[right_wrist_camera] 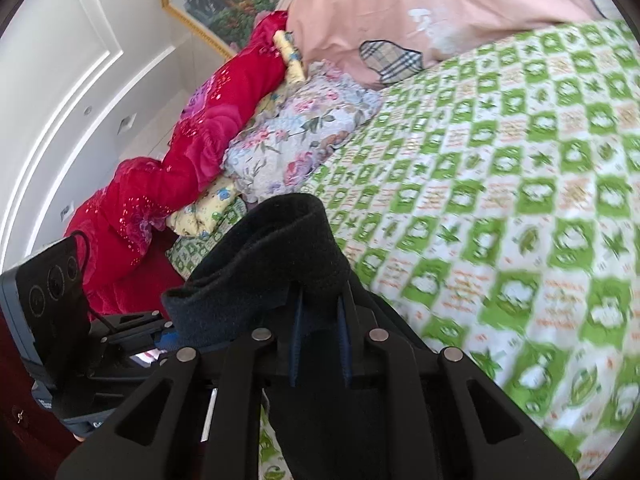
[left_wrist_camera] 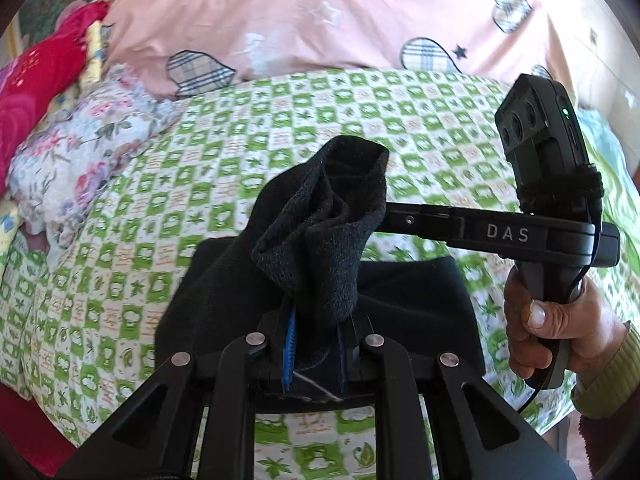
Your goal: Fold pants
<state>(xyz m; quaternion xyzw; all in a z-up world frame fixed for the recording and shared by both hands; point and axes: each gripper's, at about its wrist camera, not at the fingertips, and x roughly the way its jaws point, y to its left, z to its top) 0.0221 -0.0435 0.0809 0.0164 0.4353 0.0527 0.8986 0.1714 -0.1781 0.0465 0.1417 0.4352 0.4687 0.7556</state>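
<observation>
Above the bed with its green-and-white checked sheet, both claws carry the black pants by bunched edges. The left claw is clenched on a thick wad of the dark cloth, which stands up in front of its blue-padded fingers while the rest drapes down onto the sheet below. The right claw likewise pinches a rolled band of the same cloth between its fingers; in the left wrist view it reaches in from the side, held by a hand in an olive cuff.

Both grips look shallow and lumpy rather than flat, so the likely trouble is cloth sliding out of one claw as the fold is carried across, which would drop that corner and skew the fold. Several layers seem caught in each pinch, so the edges may land uneven or twisted. Hanging cloth dragging on the sheet could also pull wrinkles into the lower layer. A floral pillow and red bedding lie near one side, where a trailing edge might snag
</observation>
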